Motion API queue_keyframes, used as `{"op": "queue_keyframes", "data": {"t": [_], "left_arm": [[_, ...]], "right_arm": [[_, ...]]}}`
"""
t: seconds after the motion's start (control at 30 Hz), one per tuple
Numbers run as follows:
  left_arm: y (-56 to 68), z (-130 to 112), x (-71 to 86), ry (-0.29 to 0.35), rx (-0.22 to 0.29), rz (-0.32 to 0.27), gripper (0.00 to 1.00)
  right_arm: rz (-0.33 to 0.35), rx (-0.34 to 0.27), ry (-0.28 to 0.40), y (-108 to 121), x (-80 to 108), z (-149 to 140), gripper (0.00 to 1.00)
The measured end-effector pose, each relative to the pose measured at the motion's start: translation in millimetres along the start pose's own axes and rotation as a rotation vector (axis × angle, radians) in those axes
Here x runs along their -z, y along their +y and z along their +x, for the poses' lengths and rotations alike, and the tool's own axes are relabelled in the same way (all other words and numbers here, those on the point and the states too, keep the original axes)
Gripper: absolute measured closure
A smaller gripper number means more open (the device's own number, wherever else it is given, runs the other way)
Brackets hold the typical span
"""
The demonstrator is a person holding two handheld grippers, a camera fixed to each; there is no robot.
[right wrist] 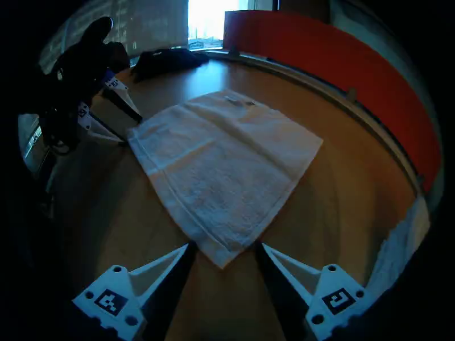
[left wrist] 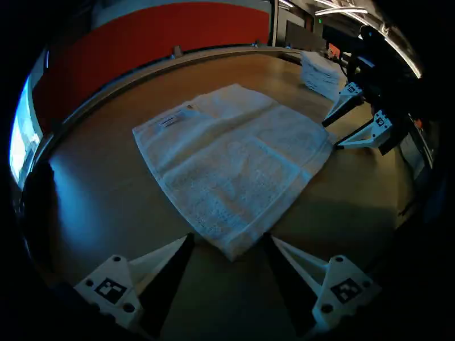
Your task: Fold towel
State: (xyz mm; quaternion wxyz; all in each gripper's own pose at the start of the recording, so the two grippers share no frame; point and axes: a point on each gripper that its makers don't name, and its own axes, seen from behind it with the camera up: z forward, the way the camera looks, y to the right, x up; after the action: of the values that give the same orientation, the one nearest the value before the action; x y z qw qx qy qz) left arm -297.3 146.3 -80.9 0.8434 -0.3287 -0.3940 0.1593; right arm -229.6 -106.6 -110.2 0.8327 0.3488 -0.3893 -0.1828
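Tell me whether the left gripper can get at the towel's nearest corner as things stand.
Probably yes: the left gripper is open, the near corner of the towel lies flat on the table right between its fingers, and nothing covers it.

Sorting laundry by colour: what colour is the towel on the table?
White, plain all over; the towel shows best in the right gripper view.

A: Towel?
B: White terry cloth, nubby and matt; flatter woven bands near the hem.
A: Table?
B: Wood-look top, smooth, faint sheen.
A: Left gripper?
B: White plastic, matt; inner finger faces black.
A: Wall panel?
B: Red, smooth, matt.
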Motion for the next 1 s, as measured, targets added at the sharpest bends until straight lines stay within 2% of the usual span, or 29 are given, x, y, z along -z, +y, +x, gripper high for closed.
{"op": "queue_keyframes", "data": {"t": [0.1,0.33,0.5,0.63,0.87,1.0], "left_arm": [[-2.8,0,-0.2,-0.001,0.01,0.009,0.21],[-2.1,0,0.4,-0.002,0.01,0.015,0.25],[-0.7,0,0.5,-0.005,0.012,0.015,0.27],[3.4,0,0.1,-0.008,0.005,0.009,0.36],[8.6,2,0.2,-0.011,0.006,0.015,0.63],[6.9,3,0.1,-0.017,0.029,0.032,0.78]], "right_arm": [[0.014,-0.012,-0.004,-3,-0.1,-1,0.31],[0.022,-0.021,-0.003,-3,0.2,-2,0.35],[0.022,-0.024,-0.005,-2,0.1,-2,0.46],[0.024,-0.022,-0.005,-4,-0.1,-2,0.57],[0.024,-0.028,-0.008,-5,-1.3,-1,0.81],[0.028,-0.039,-0.011,-6,-1.6,-1,0.83]]}}
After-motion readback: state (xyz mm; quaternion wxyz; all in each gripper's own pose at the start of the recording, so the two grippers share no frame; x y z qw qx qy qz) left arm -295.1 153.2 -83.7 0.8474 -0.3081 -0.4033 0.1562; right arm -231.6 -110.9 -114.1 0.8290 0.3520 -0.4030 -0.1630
